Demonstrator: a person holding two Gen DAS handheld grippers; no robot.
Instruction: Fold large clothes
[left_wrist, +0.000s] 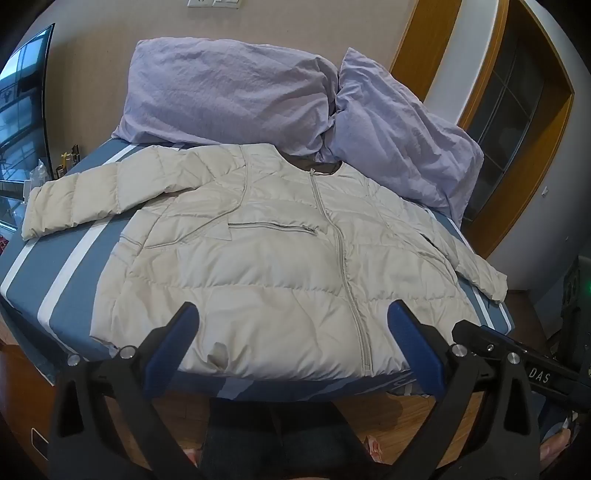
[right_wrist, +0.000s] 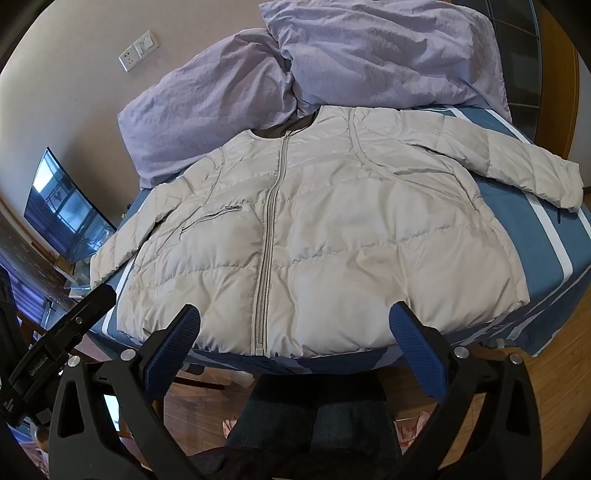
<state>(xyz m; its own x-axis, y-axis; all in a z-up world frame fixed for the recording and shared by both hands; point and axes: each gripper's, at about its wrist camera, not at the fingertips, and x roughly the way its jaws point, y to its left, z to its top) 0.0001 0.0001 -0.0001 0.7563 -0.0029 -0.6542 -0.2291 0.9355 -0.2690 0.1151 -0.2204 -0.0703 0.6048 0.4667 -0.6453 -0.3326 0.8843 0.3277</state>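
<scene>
Your jacket (left_wrist: 258, 266) lies flat and face up on the bed (left_wrist: 62, 273), zipped shut, its collar toward the two pillows (left_wrist: 229, 92) and its hem at the near edge. It looks like a quilted puffer: probably light, soft and springy, with a smooth shell that may slide and puff back open after a fold. You would do best to pinch a seam, a cuff or the hem edge, not the puffy middle. One sleeve (left_wrist: 70, 203) spreads out on your left; the other sleeve (left_wrist: 476, 269) runs down your right side.

Your left gripper (left_wrist: 291, 314) and right gripper (right_wrist: 295, 314) both hover by the hem, jaws wide apart, holding nothing.

The only clear writing is "DAS" on the right tool's label (left_wrist: 539, 376); the label on the left tool is too blurred to read.
</scene>
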